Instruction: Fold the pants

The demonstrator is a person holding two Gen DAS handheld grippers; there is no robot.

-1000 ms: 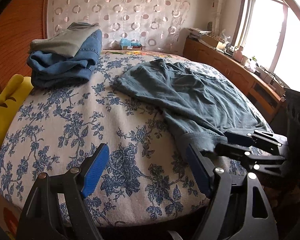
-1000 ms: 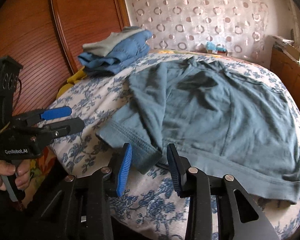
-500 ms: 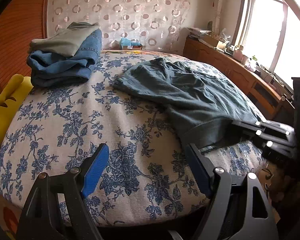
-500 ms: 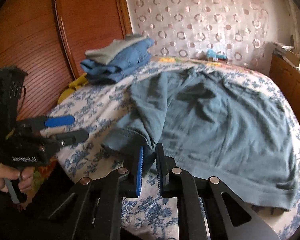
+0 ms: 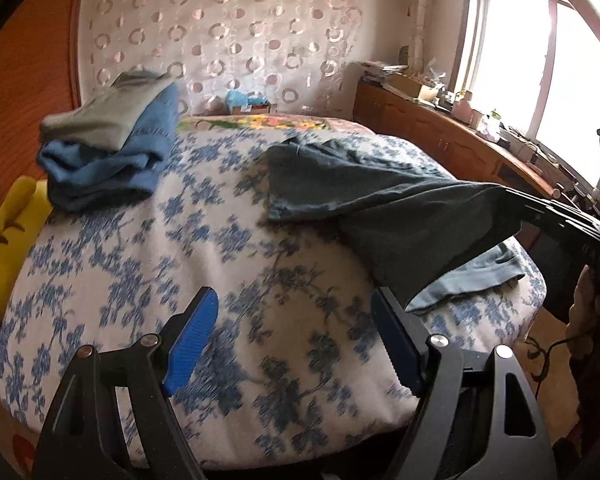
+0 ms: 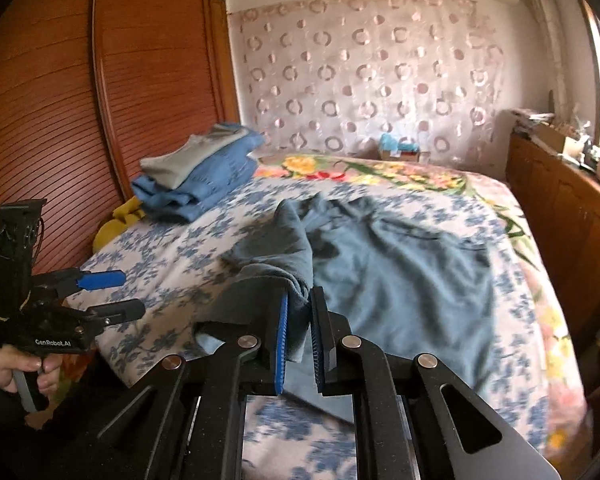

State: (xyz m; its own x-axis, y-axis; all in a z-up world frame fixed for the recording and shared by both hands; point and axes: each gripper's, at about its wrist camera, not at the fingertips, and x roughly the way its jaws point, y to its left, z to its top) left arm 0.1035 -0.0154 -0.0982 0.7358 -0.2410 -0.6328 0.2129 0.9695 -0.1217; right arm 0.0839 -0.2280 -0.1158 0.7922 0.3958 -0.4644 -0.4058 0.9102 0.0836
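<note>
Dark teal pants (image 6: 400, 276) lie spread on the floral bed (image 6: 172, 256). My right gripper (image 6: 298, 332) is shut on the near hem of one leg and holds it lifted off the bed. In the left wrist view the pants (image 5: 380, 192) stretch up to the right gripper (image 5: 512, 196) at the right. My left gripper (image 5: 296, 344) is open and empty over the near edge of the bed, left of the pants. It also shows in the right wrist view (image 6: 112, 292), held at the left.
A stack of folded clothes (image 5: 108, 148) sits at the far left of the bed (image 5: 172, 264). A yellow cushion (image 5: 8, 232) lies beside it. A wooden sideboard (image 5: 452, 136) with clutter runs under the window on the right. Wooden wardrobe doors (image 6: 60, 120) stand at the left.
My right gripper closed on the pant leg hem and lifted it up off the bed. The left gripper stayed open and barely moved.
</note>
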